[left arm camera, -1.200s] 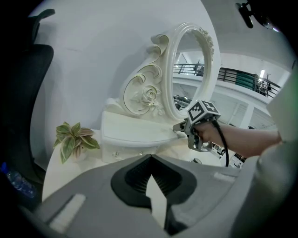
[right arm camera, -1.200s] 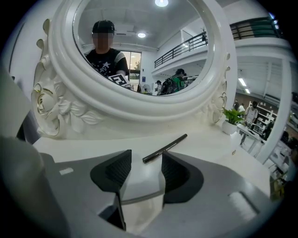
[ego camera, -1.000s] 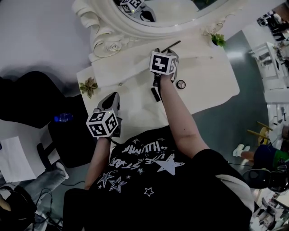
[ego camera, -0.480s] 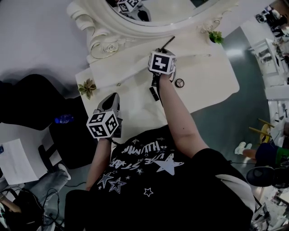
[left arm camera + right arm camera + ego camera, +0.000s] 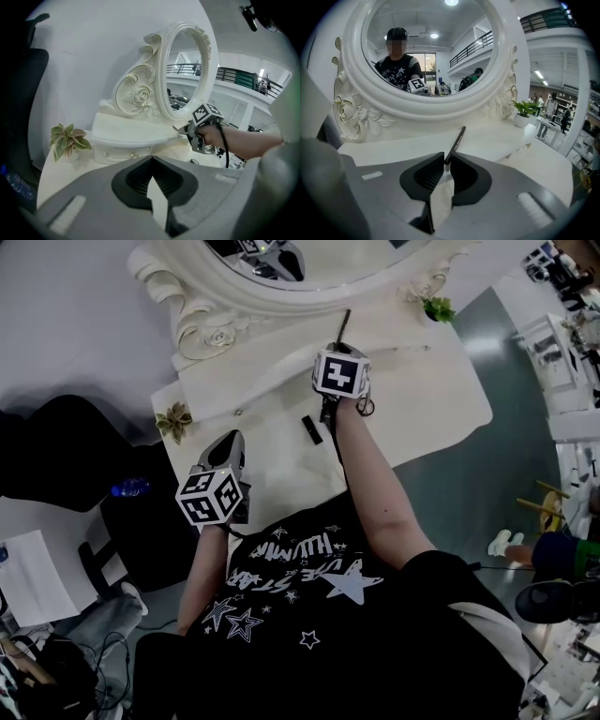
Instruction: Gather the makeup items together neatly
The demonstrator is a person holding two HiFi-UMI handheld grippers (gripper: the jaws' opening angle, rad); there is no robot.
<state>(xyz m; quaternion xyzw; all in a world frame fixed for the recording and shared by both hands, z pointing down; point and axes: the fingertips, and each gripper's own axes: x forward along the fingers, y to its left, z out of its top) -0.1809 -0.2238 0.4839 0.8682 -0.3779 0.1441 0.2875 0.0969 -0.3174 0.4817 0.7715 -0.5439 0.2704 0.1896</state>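
My right gripper is shut on the lower end of a thin black makeup pencil, its jaws having just been closing on it. The pencil sticks out toward the mirror over the raised white shelf. In the head view the right gripper is at the shelf's front, the pencil poking past it. A short black tube lies on the dresser top to its left. A small round compact sits by the hand. My left gripper hovers shut and empty near the dresser's front left.
An ornate white oval mirror stands at the back. The drawer box runs under it. One small potted plant is at the left corner, another at the right. A dark chair stands left of the dresser.
The right gripper's jaws have closed on the pencil, which now points more steeply toward the mirror. That gripper has shifted slightly right, away from the black tube. The left gripper has stayed put.
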